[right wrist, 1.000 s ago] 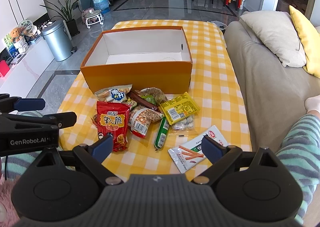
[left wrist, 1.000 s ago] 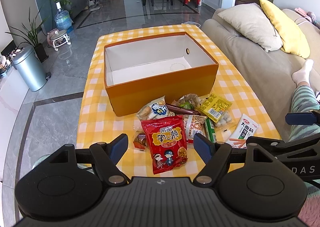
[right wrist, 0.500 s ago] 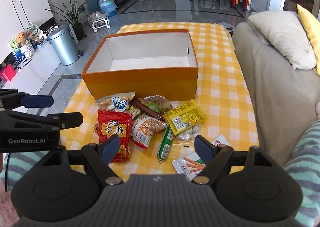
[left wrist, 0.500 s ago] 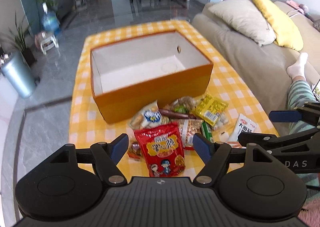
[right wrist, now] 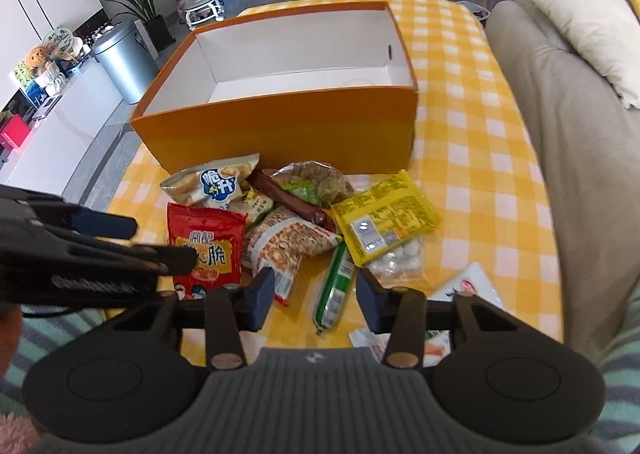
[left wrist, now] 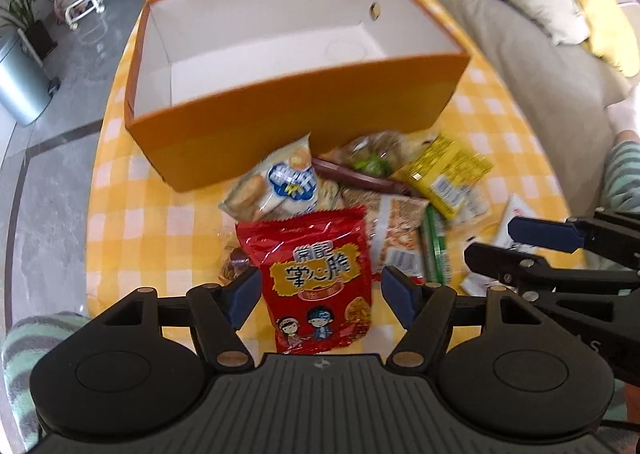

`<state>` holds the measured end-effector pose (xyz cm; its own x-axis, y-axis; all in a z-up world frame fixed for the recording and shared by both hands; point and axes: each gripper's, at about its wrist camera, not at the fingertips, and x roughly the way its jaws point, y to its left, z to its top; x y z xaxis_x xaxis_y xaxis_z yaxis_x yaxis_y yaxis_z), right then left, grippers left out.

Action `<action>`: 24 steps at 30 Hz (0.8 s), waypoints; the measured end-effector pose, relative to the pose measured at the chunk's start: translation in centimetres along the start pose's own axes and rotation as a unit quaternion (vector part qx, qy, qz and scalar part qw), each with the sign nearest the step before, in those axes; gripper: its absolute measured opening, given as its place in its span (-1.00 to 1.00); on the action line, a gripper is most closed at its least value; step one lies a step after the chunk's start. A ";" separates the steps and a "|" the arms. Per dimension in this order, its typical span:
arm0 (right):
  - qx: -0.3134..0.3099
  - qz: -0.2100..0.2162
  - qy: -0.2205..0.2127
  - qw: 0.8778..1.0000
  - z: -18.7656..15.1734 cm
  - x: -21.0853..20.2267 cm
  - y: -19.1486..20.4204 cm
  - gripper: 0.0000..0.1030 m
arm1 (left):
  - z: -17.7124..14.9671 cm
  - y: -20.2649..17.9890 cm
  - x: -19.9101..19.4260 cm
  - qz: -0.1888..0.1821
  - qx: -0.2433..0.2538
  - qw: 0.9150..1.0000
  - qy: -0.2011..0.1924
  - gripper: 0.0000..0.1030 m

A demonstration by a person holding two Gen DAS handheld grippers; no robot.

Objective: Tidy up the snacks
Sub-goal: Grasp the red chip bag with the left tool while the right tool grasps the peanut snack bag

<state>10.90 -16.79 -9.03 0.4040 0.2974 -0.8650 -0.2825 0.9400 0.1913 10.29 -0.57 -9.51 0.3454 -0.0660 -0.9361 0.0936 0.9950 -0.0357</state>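
Observation:
An empty orange box [left wrist: 300,122] [right wrist: 280,126] with a white inside stands on the yellow checked tablecloth [left wrist: 132,222]. Several snack packets lie in a heap in front of it. My left gripper [left wrist: 320,294] hangs low over the red bag [left wrist: 316,274] [right wrist: 208,238]. Its jaws are closing and the bag lies between the pads, which do not press on it. My right gripper [right wrist: 315,294] is closing around the green stick packet [right wrist: 334,290], with its pads still apart from it. A yellow packet [right wrist: 384,222] and a blue-and-white biscuit bag [right wrist: 212,182] lie close by.
A beige sofa [right wrist: 560,114] with cushions runs along the table's right side. A white packet [right wrist: 468,286] lies at the table's near right. On the floor to the left stand a metal bin [right wrist: 124,58], a plant and a water bottle. Striped clothing shows at the bottom edges.
Both grippers have come down and forward towards the snack heap. The right jaws have narrowed a lot and now frame the green stick. The left jaws have narrowed slightly around the red bag.

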 end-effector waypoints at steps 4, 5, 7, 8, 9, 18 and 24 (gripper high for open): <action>-0.005 0.017 0.011 1.000 0.3 2.4 0.0 -0.25 | -0.2 0.6 1.5 0.010 -0.001 1.000 0.024 0.55; -0.006 0.023 0.015 1.000 0.3 3.0 0.0 -0.25 | -0.2 0.8 1.6 0.008 -0.002 1.000 0.030 0.54; -0.006 0.031 0.025 0.999 0.3 4.1 0.0 -0.26 | -0.3 1.6 1.5 0.007 -0.010 0.999 0.037 0.54; -0.007 0.036 0.029 0.999 0.3 4.6 0.1 -0.26 | -0.3 2.1 1.4 0.005 -0.017 0.999 0.039 0.54; -0.007 0.042 0.033 0.999 0.3 5.0 0.2 -0.26 | -0.3 2.6 1.4 0.004 -0.026 0.999 0.043 0.54; -0.030 0.064 0.054 0.996 0.0 8.4 1.5 -0.32 | 0.1 3.2 2.5 0.002 -0.042 0.997 0.058 0.54; -0.034 0.073 0.053 0.995 -0.1 9.5 1.6 -0.58 | 0.1 2.7 3.2 0.001 -0.040 0.997 0.064 0.56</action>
<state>14.22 -12.46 -17.01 0.2613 0.4083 -0.8747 -0.3909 0.8732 0.2909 11.71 1.92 -12.58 0.2235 -0.0582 -0.9730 0.0162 0.9983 -0.0560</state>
